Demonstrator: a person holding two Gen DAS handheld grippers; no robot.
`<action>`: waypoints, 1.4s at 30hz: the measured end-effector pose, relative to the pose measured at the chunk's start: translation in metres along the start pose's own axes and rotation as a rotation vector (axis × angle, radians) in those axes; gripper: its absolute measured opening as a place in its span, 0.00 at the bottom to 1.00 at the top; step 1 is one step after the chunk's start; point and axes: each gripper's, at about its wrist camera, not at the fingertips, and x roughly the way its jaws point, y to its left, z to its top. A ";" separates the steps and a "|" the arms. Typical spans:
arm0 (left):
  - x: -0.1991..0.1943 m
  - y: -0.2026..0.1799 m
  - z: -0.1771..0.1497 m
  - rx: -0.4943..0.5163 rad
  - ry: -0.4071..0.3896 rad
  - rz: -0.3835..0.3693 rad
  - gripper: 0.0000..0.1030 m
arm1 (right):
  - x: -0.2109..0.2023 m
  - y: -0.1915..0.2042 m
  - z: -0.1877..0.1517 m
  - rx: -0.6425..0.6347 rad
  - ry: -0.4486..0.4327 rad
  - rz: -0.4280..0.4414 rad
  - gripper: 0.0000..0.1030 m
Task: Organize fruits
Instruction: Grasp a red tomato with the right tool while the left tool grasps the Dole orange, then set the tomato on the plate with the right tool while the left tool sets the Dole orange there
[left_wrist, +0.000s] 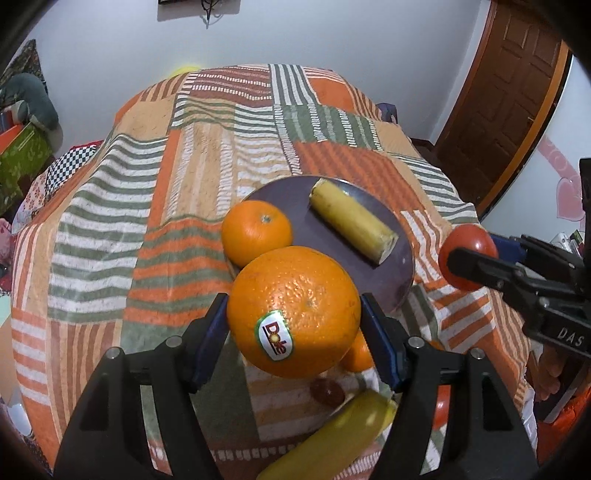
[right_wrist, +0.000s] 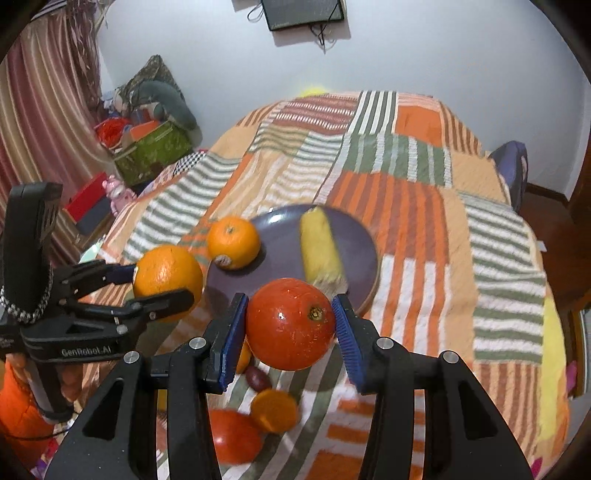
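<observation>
My left gripper (left_wrist: 293, 315) is shut on a large orange (left_wrist: 293, 312) with a Dole sticker, held above the striped bedspread. The same orange (right_wrist: 168, 278) shows at the left of the right wrist view, in the left gripper (right_wrist: 162, 284). A red tomato (right_wrist: 290, 328) sits between the blue pads of my right gripper (right_wrist: 290, 326), which is shut on it; that tomato (left_wrist: 469, 254) and gripper (left_wrist: 467, 258) appear at the right of the left view. A dark purple plate (left_wrist: 295, 206) (right_wrist: 280, 254) carries a smaller orange (left_wrist: 256, 230) (right_wrist: 232, 242) and a cut banana piece (left_wrist: 351, 219) (right_wrist: 319, 245).
Below the grippers lie a whole banana (left_wrist: 332, 435), another tomato (right_wrist: 234, 435), a small orange (right_wrist: 275, 410) and a dark date-like fruit (right_wrist: 258, 378). Boxes and a cushion (right_wrist: 155, 147) crowd the floor at the left. A wooden door (left_wrist: 509, 92) stands at the right.
</observation>
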 end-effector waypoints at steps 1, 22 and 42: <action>0.002 -0.001 0.002 0.001 0.001 -0.003 0.67 | 0.000 -0.001 0.002 -0.001 -0.006 -0.004 0.42; 0.055 -0.012 0.017 0.048 0.077 -0.026 0.67 | 0.065 -0.044 0.048 0.024 0.009 -0.086 0.42; 0.064 -0.010 0.017 0.040 0.097 -0.045 0.68 | 0.102 -0.048 0.049 0.020 0.103 -0.098 0.43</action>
